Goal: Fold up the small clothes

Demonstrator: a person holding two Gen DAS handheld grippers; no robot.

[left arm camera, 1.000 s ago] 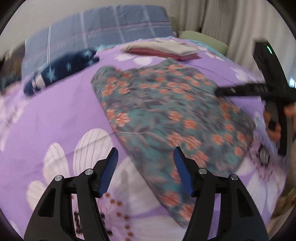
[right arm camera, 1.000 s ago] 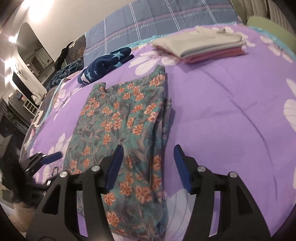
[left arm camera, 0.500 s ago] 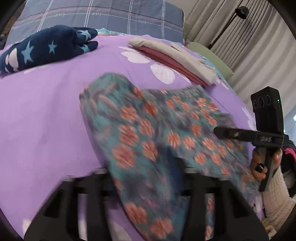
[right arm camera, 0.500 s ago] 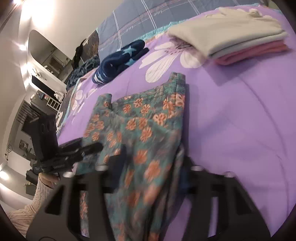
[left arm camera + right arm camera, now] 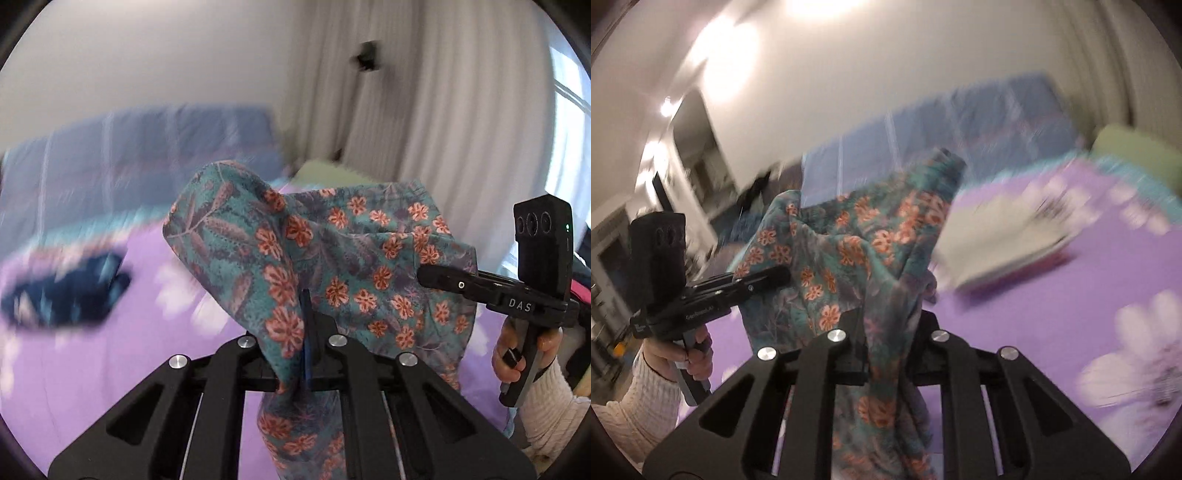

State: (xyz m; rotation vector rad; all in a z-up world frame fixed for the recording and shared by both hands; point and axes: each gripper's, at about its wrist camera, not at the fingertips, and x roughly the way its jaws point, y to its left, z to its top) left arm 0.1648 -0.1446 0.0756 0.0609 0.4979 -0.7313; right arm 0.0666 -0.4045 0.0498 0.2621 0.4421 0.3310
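You have the floral garment pinched in both grippers and lifted clear of the purple bed sheet. In the left wrist view your left gripper has its jaws closing tight on a bunched edge at 6 o'clock, and the cloth fans up toward 12. Your right gripper is likewise closing on a gathered edge, with the rest hanging below its jaws. Each view shows the other gripper biting the same garment: the right one at 3 o'clock from the left camera, the left one at 9 o'clock from the right camera.

This looks like the lift before a fold. Next, I judge, you need to spread the two held corners apart, let the cloth hang flat, then lay it back on the bed, clear of the folded stack at 2 o'clock.

The right gripper's body reads "DAS". The writing on the left gripper's body is too blurred to read.
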